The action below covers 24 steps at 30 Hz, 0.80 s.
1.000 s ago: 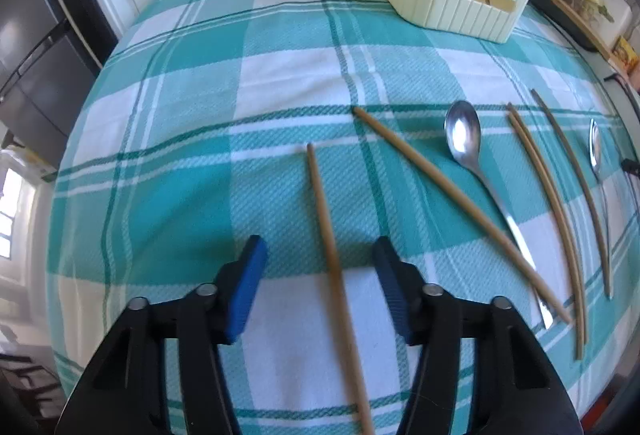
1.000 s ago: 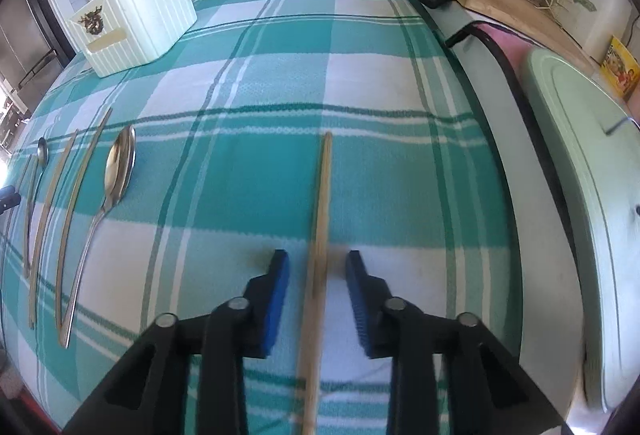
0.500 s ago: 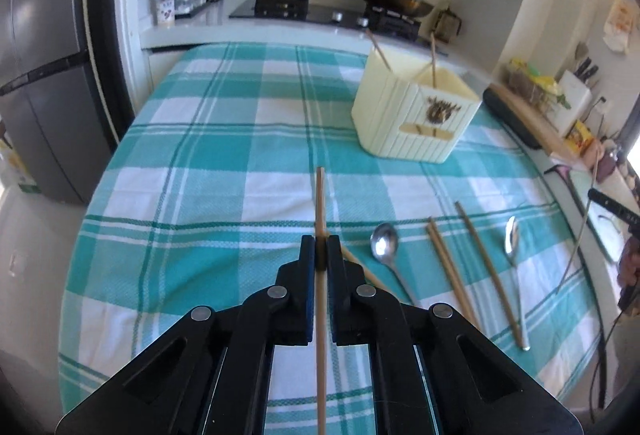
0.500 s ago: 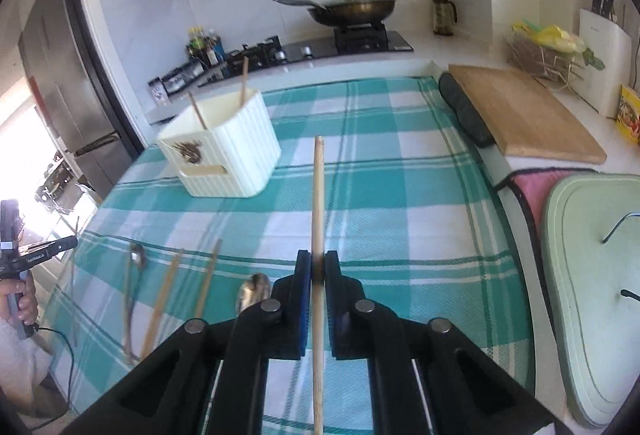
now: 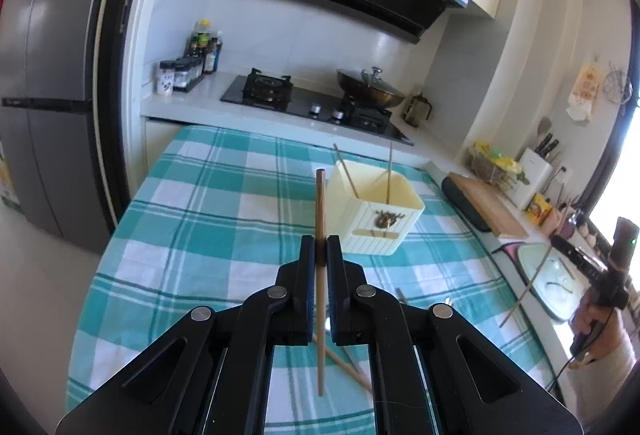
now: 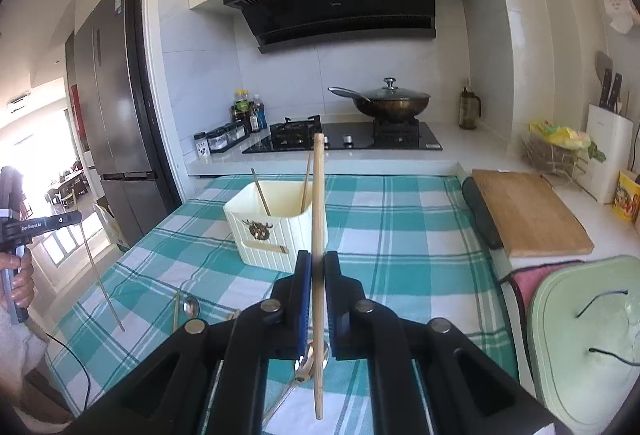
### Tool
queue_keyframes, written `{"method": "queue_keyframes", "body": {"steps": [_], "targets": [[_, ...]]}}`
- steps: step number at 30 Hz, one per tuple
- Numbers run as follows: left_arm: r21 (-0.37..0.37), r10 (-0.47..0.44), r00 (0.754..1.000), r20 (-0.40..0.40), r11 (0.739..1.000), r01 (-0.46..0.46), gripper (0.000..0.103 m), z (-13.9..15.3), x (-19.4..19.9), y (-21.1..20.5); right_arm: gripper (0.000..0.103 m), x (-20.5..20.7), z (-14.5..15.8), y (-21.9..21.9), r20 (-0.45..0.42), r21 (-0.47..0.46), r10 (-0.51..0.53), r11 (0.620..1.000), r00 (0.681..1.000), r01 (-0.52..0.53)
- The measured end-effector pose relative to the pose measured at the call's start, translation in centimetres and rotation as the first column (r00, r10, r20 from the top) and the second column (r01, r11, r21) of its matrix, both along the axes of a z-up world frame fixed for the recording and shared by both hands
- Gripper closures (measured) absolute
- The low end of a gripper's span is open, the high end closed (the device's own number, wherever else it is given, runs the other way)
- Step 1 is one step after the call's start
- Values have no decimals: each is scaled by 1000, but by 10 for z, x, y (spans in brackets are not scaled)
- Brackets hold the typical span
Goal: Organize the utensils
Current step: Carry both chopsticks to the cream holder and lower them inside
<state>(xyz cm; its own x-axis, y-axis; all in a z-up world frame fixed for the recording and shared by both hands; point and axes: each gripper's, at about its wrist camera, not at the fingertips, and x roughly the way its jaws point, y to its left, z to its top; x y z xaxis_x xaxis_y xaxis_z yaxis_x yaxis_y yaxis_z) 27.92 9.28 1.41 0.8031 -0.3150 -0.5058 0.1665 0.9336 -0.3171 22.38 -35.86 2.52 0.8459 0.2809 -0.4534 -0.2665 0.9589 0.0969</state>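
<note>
My left gripper (image 5: 321, 249) is shut on a wooden chopstick (image 5: 320, 211) and holds it upright, well above the checked tablecloth (image 5: 208, 219). My right gripper (image 6: 317, 265) is shut on another wooden chopstick (image 6: 318, 195), also upright. The cream utensil holder (image 5: 376, 223) stands ahead on the table with two chopsticks leaning inside; it also shows in the right wrist view (image 6: 276, 231). More chopsticks (image 5: 344, 365) and a spoon (image 6: 191, 307) lie on the cloth below the grippers. Each view shows the other gripper at its edge.
A stove with a lidded wok (image 6: 386, 103) sits behind the table. A wooden cutting board (image 6: 528, 215) and a green lidded bin (image 6: 584, 335) are to the right. A fridge (image 5: 52, 107) stands left. Spice jars (image 5: 180, 73) line the counter.
Both grippers closed on their chopsticks, lifted them off the cloth and tilted up, so the views now face the stove wall instead of the table.
</note>
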Motion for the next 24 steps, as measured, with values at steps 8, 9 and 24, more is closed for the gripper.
{"method": "queue_keyframes", "body": {"steps": [8,9,24], "targets": [[-25,-29,996,78,999,31,100,51,41,-16,96,46,16,21,17,28,62,998,998,-63],[-24,-28,994,102,999,31,100,61,47,-19,96,52,20,25,27,26,68,997,997,-69],[11,38,979,199,999,-41,100,74,204,-95,96,204,56,98,255,33,103,993,961,-115]]}}
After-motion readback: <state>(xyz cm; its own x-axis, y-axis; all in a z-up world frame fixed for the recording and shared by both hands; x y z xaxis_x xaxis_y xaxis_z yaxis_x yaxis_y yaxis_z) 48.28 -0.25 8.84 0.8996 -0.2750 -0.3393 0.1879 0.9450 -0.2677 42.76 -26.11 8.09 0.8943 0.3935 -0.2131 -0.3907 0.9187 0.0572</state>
